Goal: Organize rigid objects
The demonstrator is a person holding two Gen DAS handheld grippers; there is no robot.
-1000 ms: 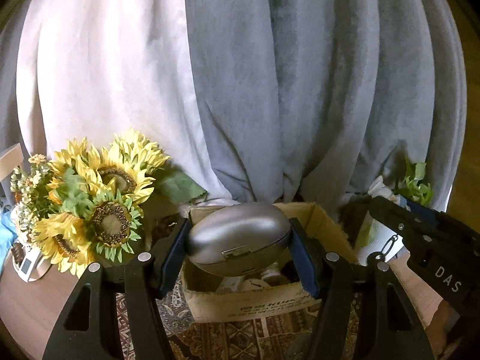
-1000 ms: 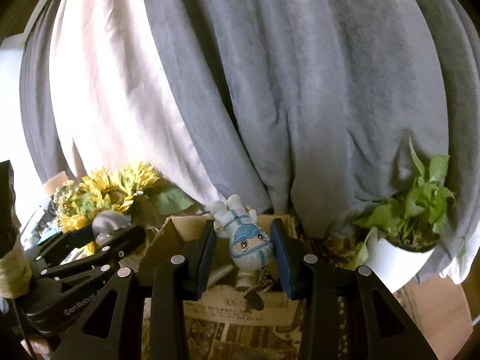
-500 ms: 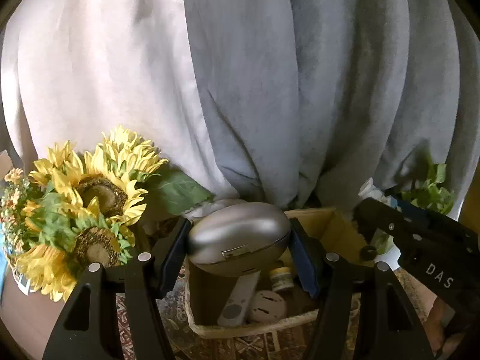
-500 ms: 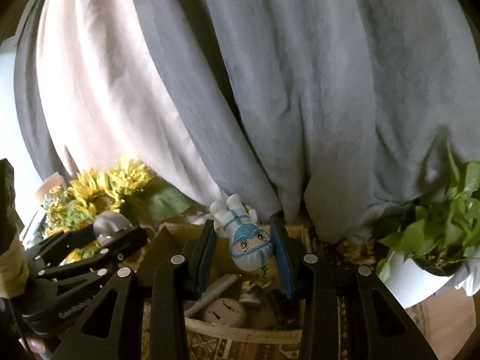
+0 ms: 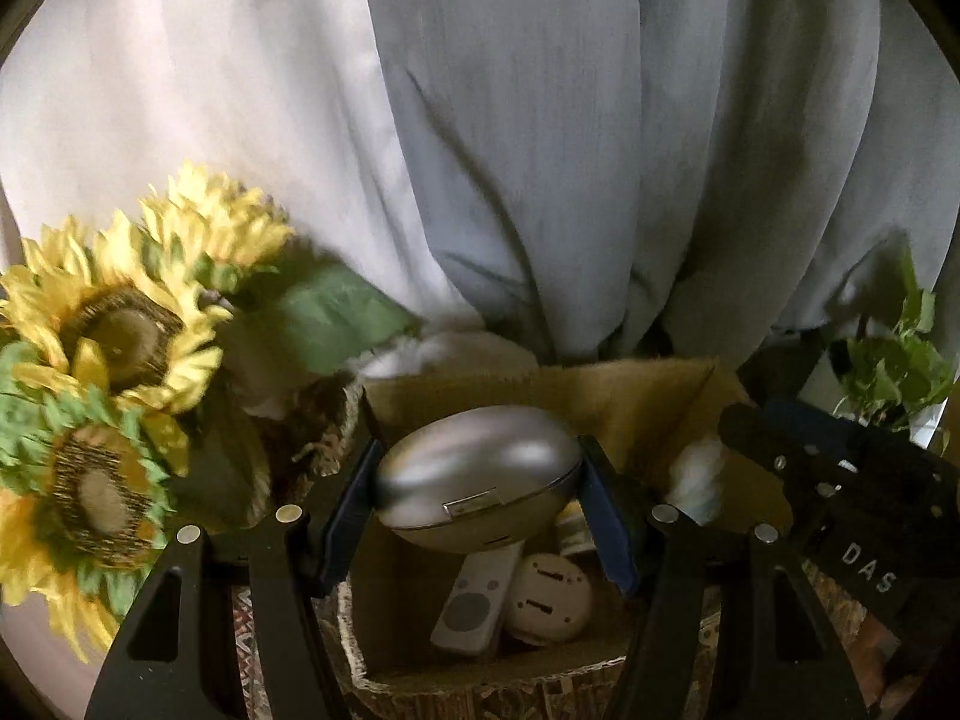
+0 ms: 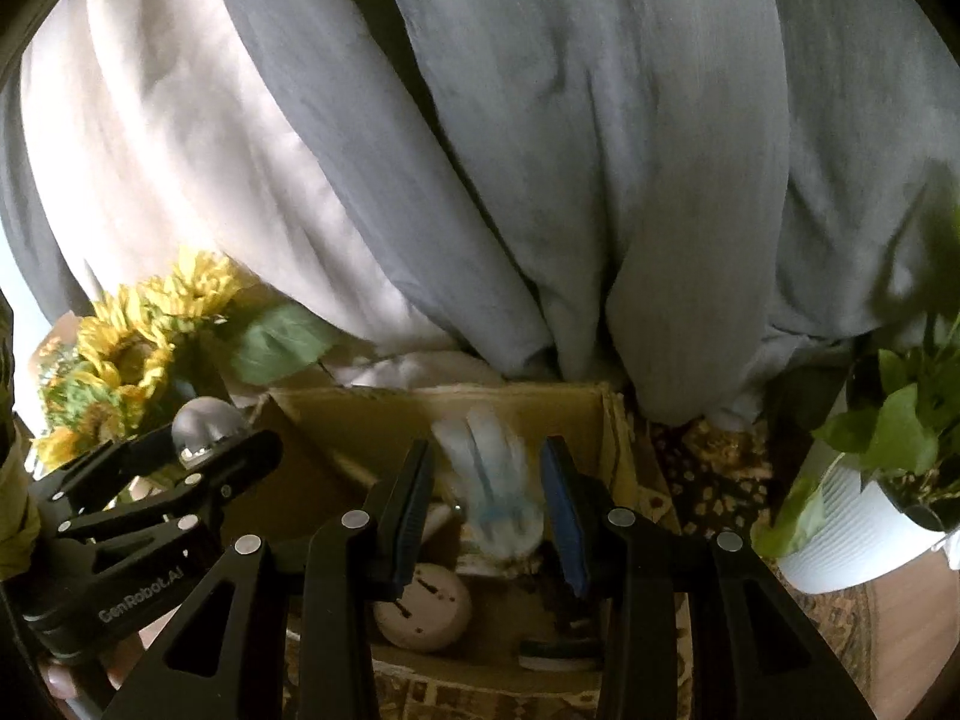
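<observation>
My left gripper (image 5: 477, 495) is shut on a silver oval case (image 5: 474, 489) and holds it over the open cardboard box (image 5: 630, 384). In the box lie a white remote (image 5: 474, 606) and a round cream disc (image 5: 549, 606). My right gripper (image 6: 489, 513) is open over the same box (image 6: 384, 414). The white and blue figurine (image 6: 492, 492) is blurred between the jaws and touches neither pad. The left gripper with the silver case (image 6: 207, 420) shows at the left of the right wrist view.
Sunflowers (image 5: 108, 360) stand left of the box. A potted green plant in a white pot (image 6: 858, 516) stands to the right. Grey and white curtains (image 5: 540, 150) hang right behind. A patterned cloth (image 6: 708, 462) lies under the box.
Both grippers have moved forward and down over the box. My right gripper has opened and let go of the figurine, which is dropping. My left gripper still holds the silver case.
</observation>
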